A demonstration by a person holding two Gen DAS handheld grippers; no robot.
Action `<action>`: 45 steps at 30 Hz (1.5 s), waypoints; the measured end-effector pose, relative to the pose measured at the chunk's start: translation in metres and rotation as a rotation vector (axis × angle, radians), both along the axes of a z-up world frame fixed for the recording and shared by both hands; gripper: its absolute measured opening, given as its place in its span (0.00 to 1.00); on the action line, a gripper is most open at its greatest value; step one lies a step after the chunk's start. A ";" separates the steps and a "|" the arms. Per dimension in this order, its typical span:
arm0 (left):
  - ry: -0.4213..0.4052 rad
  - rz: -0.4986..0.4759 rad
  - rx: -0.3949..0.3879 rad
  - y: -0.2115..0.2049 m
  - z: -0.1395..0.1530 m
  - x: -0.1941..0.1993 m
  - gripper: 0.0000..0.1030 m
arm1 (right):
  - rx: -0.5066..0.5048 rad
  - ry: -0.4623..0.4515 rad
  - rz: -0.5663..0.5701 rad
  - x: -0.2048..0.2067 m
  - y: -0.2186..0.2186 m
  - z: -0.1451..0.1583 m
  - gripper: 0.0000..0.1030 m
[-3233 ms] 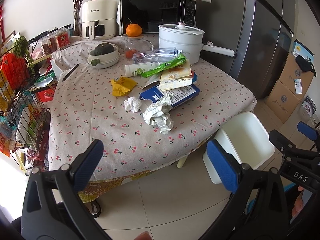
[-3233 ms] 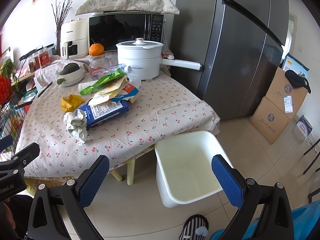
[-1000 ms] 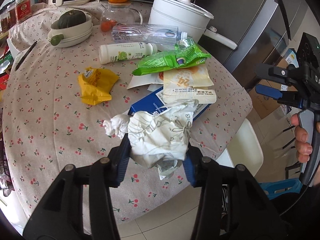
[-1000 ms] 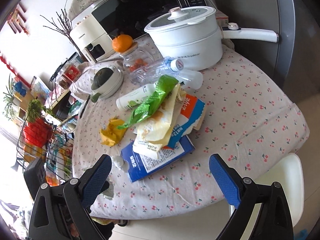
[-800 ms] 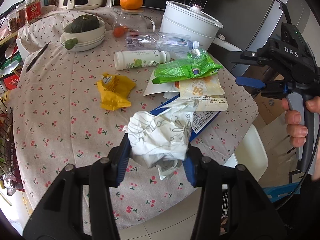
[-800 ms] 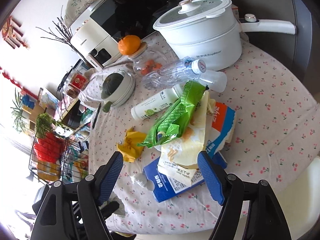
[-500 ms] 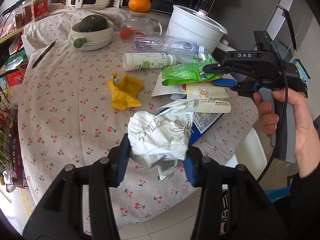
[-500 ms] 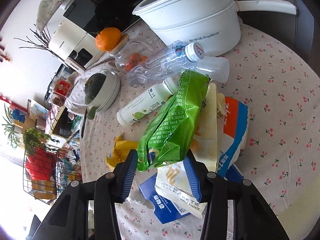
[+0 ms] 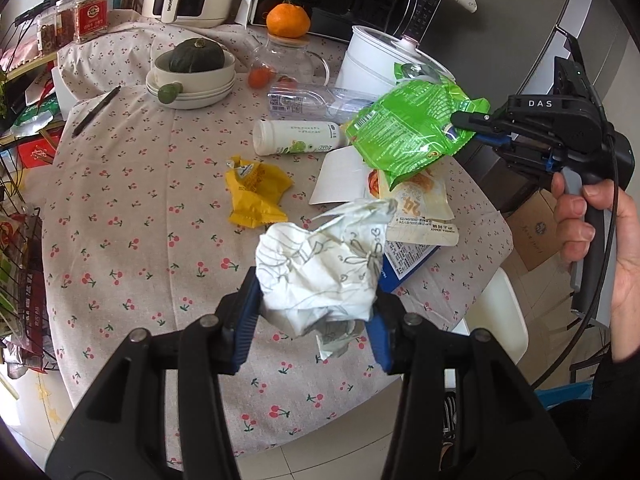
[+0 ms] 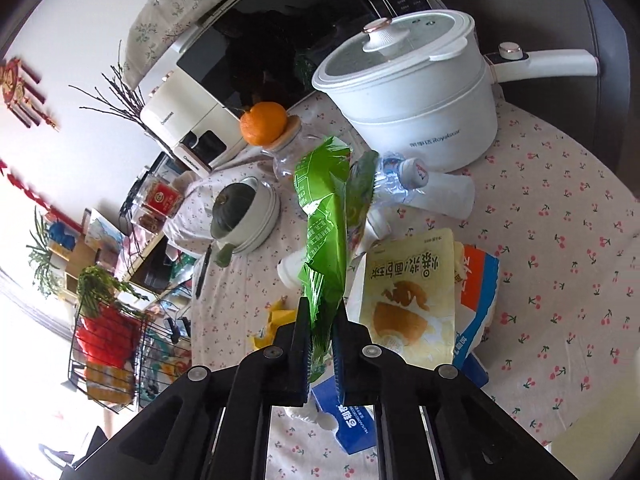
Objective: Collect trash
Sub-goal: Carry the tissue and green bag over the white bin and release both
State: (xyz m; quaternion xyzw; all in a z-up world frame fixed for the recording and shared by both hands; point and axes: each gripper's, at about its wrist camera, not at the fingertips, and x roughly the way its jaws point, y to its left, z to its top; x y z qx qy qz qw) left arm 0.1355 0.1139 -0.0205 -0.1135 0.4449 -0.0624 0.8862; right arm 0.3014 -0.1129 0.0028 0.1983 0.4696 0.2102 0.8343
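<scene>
Nearest, the left gripper (image 9: 316,312) has its fingers partly closed around a crumpled ball of white paper (image 9: 320,264), held up clear of the bench (image 9: 132,208) over its near edge. It looks feather-light and springy, so a squeeze across the middle should keep it, though a loose tail hangs below and could snag.

A little further in, the right gripper (image 10: 322,344) has just been closing, and its fingers now pinch one end of the green snack bag (image 10: 324,232), which is lifted off the pile. The film looks thin, slick and crinkly; a grip on the flat sealed end seems safest, since the puffed body would likely slip.

Still lying on the cloth are a yellow wrapper (image 9: 256,192), a cream bread packet (image 10: 412,296) on a blue carton (image 10: 352,424), then a white drink bottle (image 9: 298,142) and a clear plastic bottle (image 9: 304,100).

Far side: bowls with a squash (image 9: 194,56), a glass jar (image 9: 288,60) with an orange (image 9: 288,20) on top, and a white electric pot (image 10: 412,92) crowd the back edge. Open room lies off the near right corner, where a white bin (image 9: 500,324) stands on the floor.
</scene>
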 end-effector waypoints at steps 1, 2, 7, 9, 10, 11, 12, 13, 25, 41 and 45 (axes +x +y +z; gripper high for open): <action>-0.004 -0.002 -0.004 -0.001 0.001 0.000 0.48 | 0.008 -0.011 -0.002 -0.003 -0.004 0.007 0.09; -0.007 -0.003 -0.008 -0.002 0.001 0.001 0.48 | 0.021 -0.021 -0.003 -0.007 -0.009 0.014 0.09; -0.020 -0.027 -0.028 -0.018 0.004 0.005 0.48 | 0.037 -0.079 -0.018 -0.033 -0.043 0.043 0.09; -0.025 -0.048 -0.034 -0.030 0.005 0.006 0.48 | 0.028 -0.103 -0.026 -0.047 -0.060 0.051 0.09; -0.028 -0.060 -0.037 -0.037 0.006 0.006 0.48 | 0.019 -0.113 -0.033 -0.054 -0.069 0.054 0.09; -0.030 -0.073 -0.041 -0.044 0.007 0.007 0.48 | 0.010 -0.121 -0.042 -0.061 -0.081 0.057 0.09; -0.032 -0.087 -0.045 -0.051 0.007 0.007 0.48 | -0.001 -0.127 -0.054 -0.069 -0.093 0.059 0.09; -0.033 -0.103 -0.052 -0.058 0.008 0.007 0.48 | -0.010 -0.131 -0.066 -0.077 -0.106 0.059 0.09; -0.007 -0.312 -0.085 -0.169 -0.011 0.016 0.48 | -0.122 -0.041 -0.193 -0.156 -0.235 0.013 0.09; 0.058 -0.536 -0.021 -0.289 -0.064 0.016 0.48 | -0.173 0.328 -0.263 -0.178 -0.336 -0.087 0.10; 0.054 -0.564 -0.003 -0.304 -0.075 0.016 0.48 | -0.229 0.389 -0.266 -0.182 -0.341 -0.102 0.10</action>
